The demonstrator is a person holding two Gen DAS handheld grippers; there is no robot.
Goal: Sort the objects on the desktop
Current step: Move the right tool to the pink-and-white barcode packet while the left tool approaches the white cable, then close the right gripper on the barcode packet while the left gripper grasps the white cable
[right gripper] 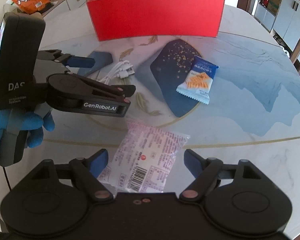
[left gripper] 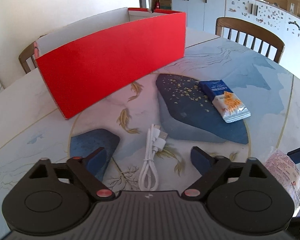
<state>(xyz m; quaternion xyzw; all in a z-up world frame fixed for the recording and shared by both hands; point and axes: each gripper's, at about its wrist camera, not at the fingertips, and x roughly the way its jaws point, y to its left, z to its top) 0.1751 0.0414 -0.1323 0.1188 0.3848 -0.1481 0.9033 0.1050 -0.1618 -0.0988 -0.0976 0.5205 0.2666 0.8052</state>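
The left gripper (left gripper: 150,159), black with blue finger pads, is held with its jaws spread wide and nothing gripped. A coiled white USB cable (left gripper: 153,156) lies on the table between the two pads, touching neither. In the right wrist view the same gripper (right gripper: 94,74) is held by a hand in a blue glove (right gripper: 33,127), its fingers pointing toward the cable (right gripper: 120,71).

The right gripper (right gripper: 145,161), of the same build, also has its jaws apart and released. A clear plastic packet with pink print and a barcode (right gripper: 148,156) lies flat on the table between its pads; whether the left pad touches the packet's edge cannot be told. The packet also shows at the right edge of the left wrist view (left gripper: 288,178).

Beyond both grippers, a blue-and-white foil snack sachet with orange sticks printed on it (right gripper: 198,80) lies on a dark blue patch of the round marble-patterned table (right gripper: 250,150). At the far side stands an open red cardboard box with a white interior (right gripper: 156,22), upright, well apart from the three items. Wooden chairs (left gripper: 252,36) stand behind the table.
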